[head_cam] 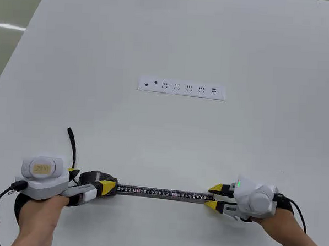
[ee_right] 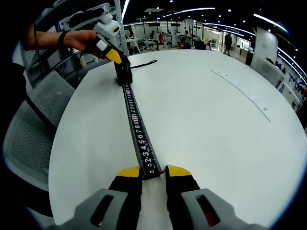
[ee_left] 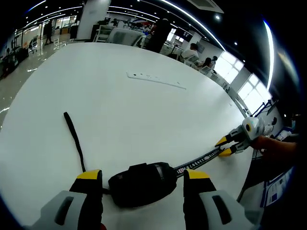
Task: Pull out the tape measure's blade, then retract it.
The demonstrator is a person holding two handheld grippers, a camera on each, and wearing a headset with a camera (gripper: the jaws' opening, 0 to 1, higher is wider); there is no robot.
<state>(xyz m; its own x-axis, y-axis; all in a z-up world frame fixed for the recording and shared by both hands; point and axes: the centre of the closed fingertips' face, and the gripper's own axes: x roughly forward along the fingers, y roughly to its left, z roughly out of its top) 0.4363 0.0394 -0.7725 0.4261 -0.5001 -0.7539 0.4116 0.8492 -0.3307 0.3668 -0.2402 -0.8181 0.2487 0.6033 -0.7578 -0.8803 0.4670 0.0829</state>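
With right hand-held gripper [ee_right: 153,171] clenched on blade [ee_right: 139,134] tip, left hand-held gripper [ee_left: 142,175] clasping case [ee_left: 141,187], pull straight, level along counter [ee_right: 206,120].

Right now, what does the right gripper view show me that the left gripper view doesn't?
Right gripper view: the right claw pinching the blade at its tip, printed numbers readable along it. Left gripper view: the black case close up, between the jaws of the left claw; contact is unclear. Both: the pulled-out blade stretched across the white table, the case's strap, the power strip and the opposite claw.
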